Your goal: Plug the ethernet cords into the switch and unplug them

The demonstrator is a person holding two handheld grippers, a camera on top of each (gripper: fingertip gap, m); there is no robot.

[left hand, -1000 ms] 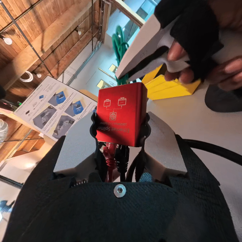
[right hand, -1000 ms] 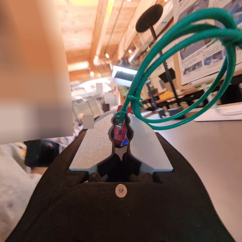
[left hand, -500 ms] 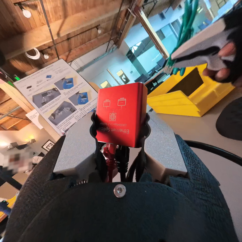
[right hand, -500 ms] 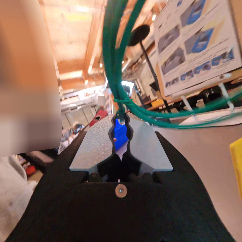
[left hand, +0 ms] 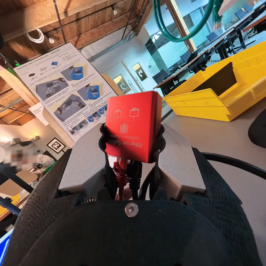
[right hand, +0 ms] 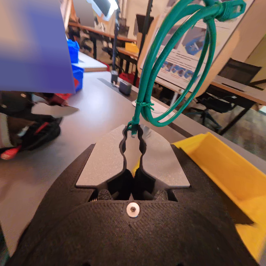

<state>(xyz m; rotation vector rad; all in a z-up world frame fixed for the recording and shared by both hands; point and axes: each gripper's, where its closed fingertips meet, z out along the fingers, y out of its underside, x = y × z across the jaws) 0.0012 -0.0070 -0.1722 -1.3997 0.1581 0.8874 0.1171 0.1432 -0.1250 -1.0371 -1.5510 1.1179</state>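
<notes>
Currently my left gripper has its jaws clamped on the red ethernet splitter, raised above the grey surface. Red cord and black cord plugged into its near end. My right gripper pinches the plug of the coiled green ethernet cord at the jaw tips, loop hanging over the surface. Yellow bin just beside on the right.

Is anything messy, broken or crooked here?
Nothing looks broken or spilled. The red switch sits tilted in the left hand-held gripper, red and black cords plugged underneath. The green cord dangles in a tied coil from the right hand-held gripper, which pinches its plug.
</notes>
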